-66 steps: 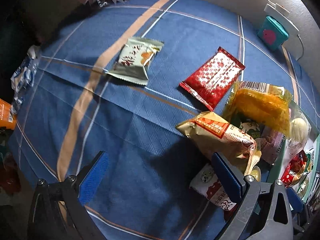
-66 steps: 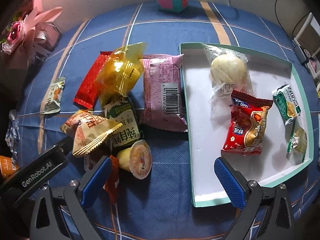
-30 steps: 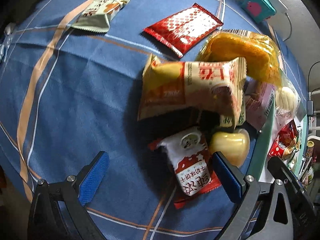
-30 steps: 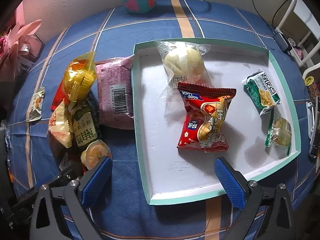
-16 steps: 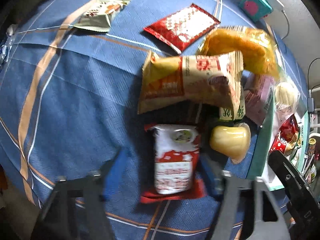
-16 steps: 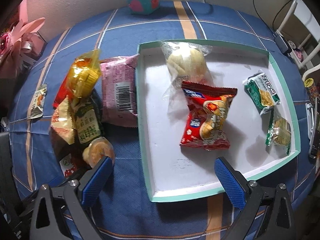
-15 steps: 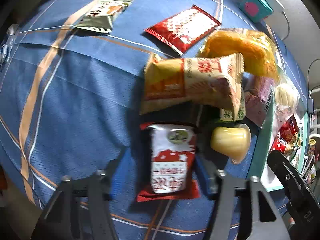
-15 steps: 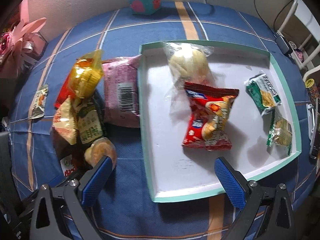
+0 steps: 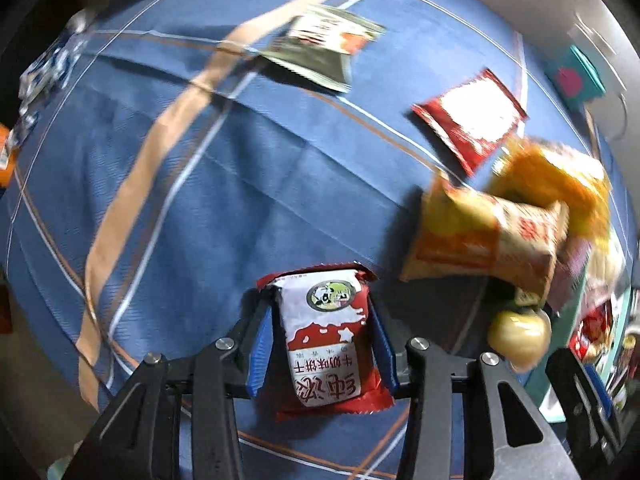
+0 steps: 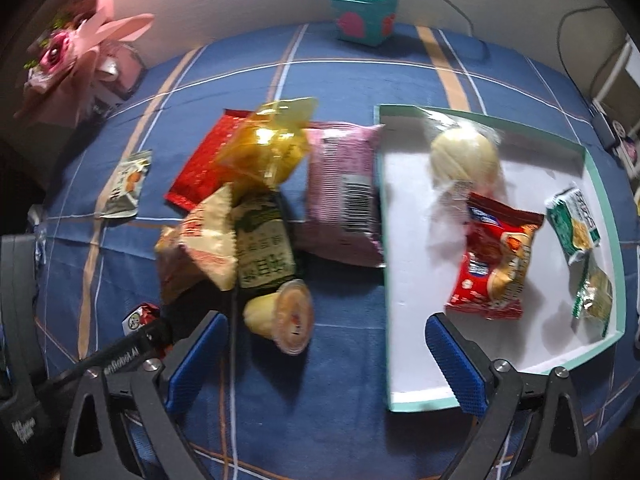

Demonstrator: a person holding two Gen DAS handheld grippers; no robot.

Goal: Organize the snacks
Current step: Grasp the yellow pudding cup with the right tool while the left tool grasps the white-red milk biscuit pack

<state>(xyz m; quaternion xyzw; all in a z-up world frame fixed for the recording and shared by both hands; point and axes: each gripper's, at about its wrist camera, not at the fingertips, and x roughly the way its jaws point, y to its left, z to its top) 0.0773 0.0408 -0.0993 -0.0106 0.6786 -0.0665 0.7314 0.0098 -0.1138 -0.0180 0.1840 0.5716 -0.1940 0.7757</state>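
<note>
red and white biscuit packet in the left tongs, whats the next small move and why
Probably finish the squeeze, then lift. The left tongs are closing with the red and white biscuit packet between the pads, and the white tray with the teal rim has bare floor to take it.

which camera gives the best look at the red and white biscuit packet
The left wrist view: the biscuit packet fills the foreground between the closing blue pads of the left gripper, label readable. The right wrist view shows only a corner of it at the left, behind the left gripper's arm.
</note>
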